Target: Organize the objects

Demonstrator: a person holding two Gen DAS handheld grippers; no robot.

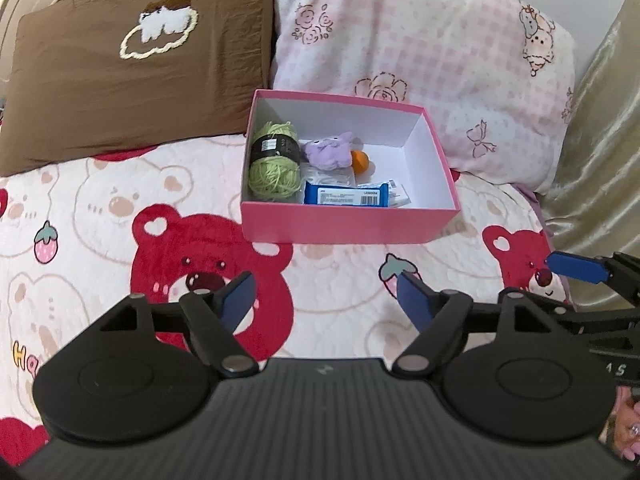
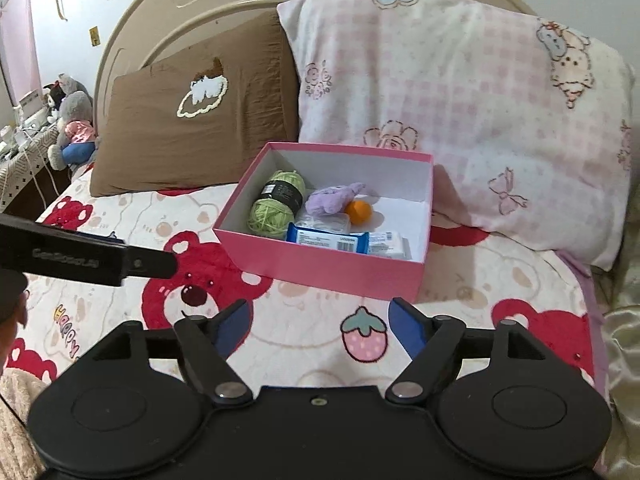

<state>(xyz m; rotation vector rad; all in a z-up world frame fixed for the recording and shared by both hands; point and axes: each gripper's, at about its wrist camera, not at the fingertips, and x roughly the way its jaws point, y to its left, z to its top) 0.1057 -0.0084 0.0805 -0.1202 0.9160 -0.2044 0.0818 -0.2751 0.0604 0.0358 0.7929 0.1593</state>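
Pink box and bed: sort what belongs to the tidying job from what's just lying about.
Job:
pink box
green yarn skein
purple plush toy
orange ball
blue packet

Lying about:
brown pillow
pink checked pillow
bear-print bedspread

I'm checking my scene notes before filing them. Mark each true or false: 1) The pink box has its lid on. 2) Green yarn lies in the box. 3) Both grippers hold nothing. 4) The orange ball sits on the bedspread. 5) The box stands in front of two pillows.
1) False: the pink box is open, no lid on it.
2) True: the green yarn lies at its left end.
3) True: the left gripper and right gripper have open, empty jaws.
4) False: the orange ball is inside the box.
5) True: the brown pillow and pink pillow lie behind it.
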